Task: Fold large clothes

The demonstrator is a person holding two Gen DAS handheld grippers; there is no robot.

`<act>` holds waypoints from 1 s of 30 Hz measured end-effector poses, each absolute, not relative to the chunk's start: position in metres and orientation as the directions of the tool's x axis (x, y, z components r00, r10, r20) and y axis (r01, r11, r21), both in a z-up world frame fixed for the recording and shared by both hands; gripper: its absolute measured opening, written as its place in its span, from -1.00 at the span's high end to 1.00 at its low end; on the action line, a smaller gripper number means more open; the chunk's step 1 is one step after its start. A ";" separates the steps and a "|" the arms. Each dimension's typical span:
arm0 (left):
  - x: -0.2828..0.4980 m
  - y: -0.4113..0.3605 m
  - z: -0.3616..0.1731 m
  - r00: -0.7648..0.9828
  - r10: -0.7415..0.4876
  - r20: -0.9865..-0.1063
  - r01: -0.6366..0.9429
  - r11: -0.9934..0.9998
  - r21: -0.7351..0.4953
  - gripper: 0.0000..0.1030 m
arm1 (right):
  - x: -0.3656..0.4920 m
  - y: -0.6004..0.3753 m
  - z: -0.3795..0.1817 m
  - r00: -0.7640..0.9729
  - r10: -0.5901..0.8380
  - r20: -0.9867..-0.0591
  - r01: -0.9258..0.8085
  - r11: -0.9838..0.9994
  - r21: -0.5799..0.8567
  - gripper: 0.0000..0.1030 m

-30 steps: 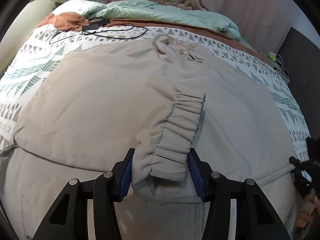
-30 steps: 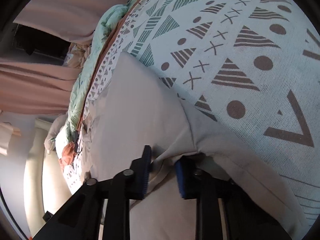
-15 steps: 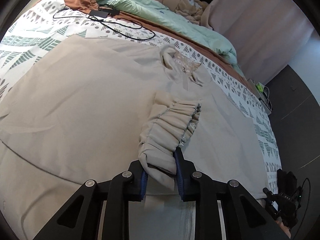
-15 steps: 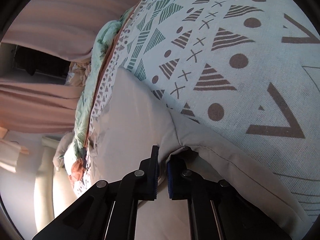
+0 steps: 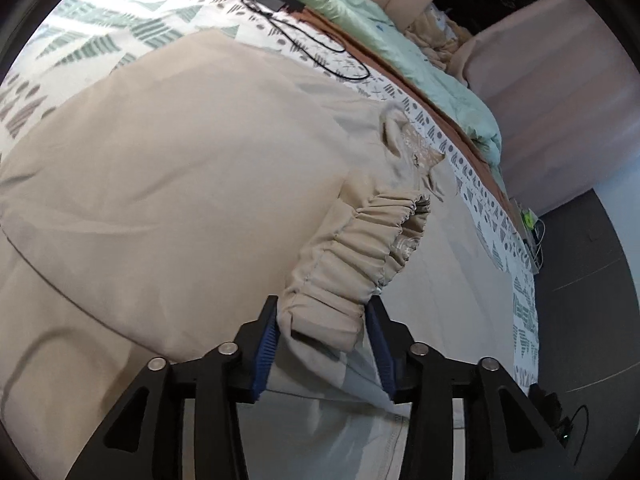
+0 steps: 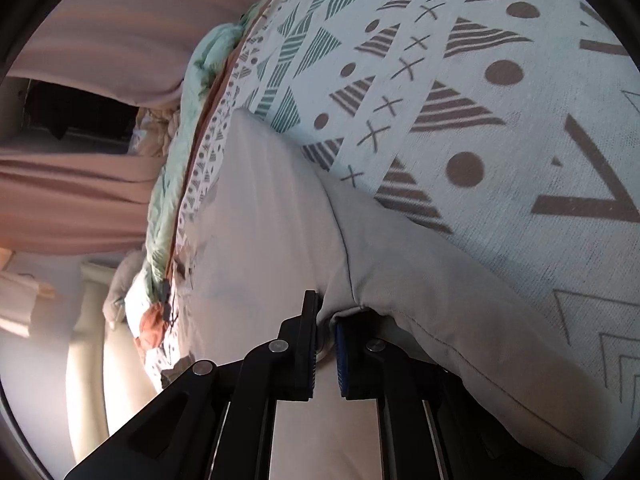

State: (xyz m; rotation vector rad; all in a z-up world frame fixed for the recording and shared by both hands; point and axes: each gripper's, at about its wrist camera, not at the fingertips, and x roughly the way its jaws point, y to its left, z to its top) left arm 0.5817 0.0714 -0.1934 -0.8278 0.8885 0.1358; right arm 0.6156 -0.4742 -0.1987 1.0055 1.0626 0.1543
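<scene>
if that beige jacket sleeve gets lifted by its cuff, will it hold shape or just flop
Probably flop: the sleeve already lies bunched in soft ridges between the left gripper fingers. The elastic cuff may keep its gathered ring but not stiffen anything. The jacket drapes flat over the bed, so it likely trails and drags rather than rising cleanly.

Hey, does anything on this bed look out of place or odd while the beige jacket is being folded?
A loose black cable with its adapter sprawls over the patterned bedsheet, just beyond the beige jacket. The jacket's gathered elastic cuff is bunched, not flat. Nothing looks damaged or spilled.
</scene>
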 end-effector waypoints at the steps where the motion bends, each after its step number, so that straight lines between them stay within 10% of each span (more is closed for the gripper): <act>1: 0.577 0.076 -0.193 0.646 -0.210 -0.734 -0.442 0.680 -0.585 0.03 | 0.616 -0.474 -0.198 0.520 0.545 -0.658 0.339 0.575 0.744 0.80; 15: 0.552 0.098 -0.177 0.648 -0.112 -0.754 -0.458 0.733 -0.503 -0.26 | 0.615 -0.486 -0.197 0.541 0.511 -0.668 0.352 0.583 0.732 0.79; 23: 0.572 0.085 -0.198 0.590 -0.122 -0.798 -0.441 0.779 -0.445 0.05 | 0.617 -0.490 -0.198 0.533 0.509 -0.676 0.358 0.588 0.725 0.79; 30: 0.561 0.090 -0.177 0.641 -0.115 -0.759 -0.418 0.777 -0.471 0.05 | 0.616 -0.491 -0.185 0.560 0.554 -0.616 0.321 0.540 0.778 -0.27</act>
